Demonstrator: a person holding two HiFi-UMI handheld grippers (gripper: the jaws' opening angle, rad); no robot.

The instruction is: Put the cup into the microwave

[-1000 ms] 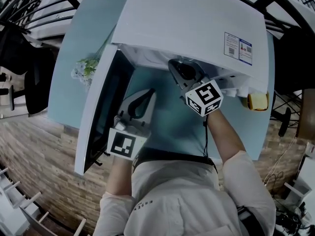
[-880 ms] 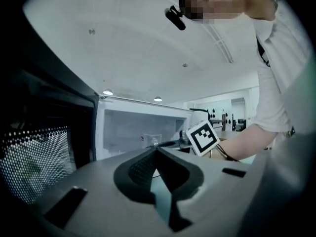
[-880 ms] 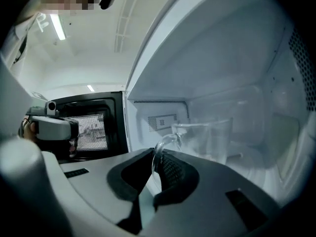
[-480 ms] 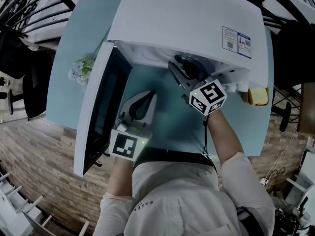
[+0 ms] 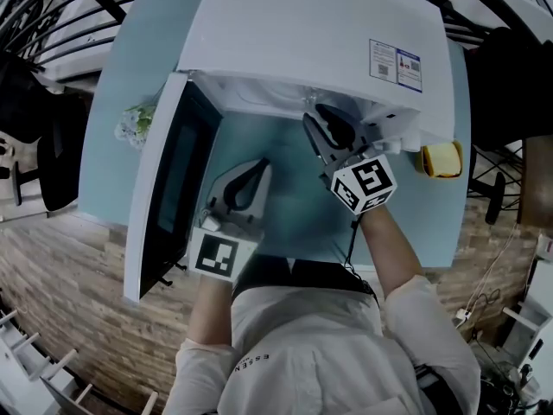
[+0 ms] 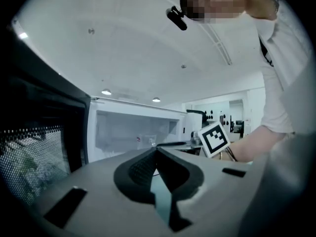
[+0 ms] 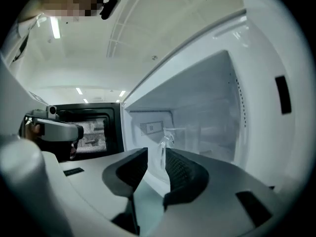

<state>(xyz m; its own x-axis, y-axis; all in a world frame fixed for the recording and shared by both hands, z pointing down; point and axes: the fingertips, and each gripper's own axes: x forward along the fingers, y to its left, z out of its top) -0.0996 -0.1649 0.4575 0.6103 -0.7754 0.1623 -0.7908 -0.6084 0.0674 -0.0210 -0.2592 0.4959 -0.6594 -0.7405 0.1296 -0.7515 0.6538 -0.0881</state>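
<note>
Cup point(image 7: 164, 142) first: where is it?

Between the fingers point(image 7: 178, 174) of the right gripper point(image 7: 156, 152). It is clear glass, and the two pads stand a little apart with its wall in the gap. Glare makes the contact hard to read, but they seem to be pinching it.

And beyond those fingers?

Straight ahead is the white cavity of the microwave point(image 7: 212, 107), with its back wall past the cup and its right wall on the fingers' right. In the head view the fingertips sit just under the front edge of the top, at the mouth of the cavity.

What lies to their left?

The door point(image 7: 91, 132) stands wide open, dark, with a mesh window.

And the left gripper point(image 6: 155, 149)? How are its fingers point(image 6: 137, 170)?

Pressed together at the tips, and empty. They are over the teal table point(image 5: 289, 197) in front of the microwave and point towards the cavity. The door is on their left, and the right gripper is ahead and to their right.

Anything farther out?

A small green-and-white plant point(image 5: 136, 121) is on the table, beyond the door from the left fingers. A yellow thing point(image 5: 441, 158) lies past the microwave's right side, to the right of the right fingers. Behind both pairs of fingers is the person point(image 5: 311, 344), in a white shirt, with a bare forearm running to each gripper.
</note>
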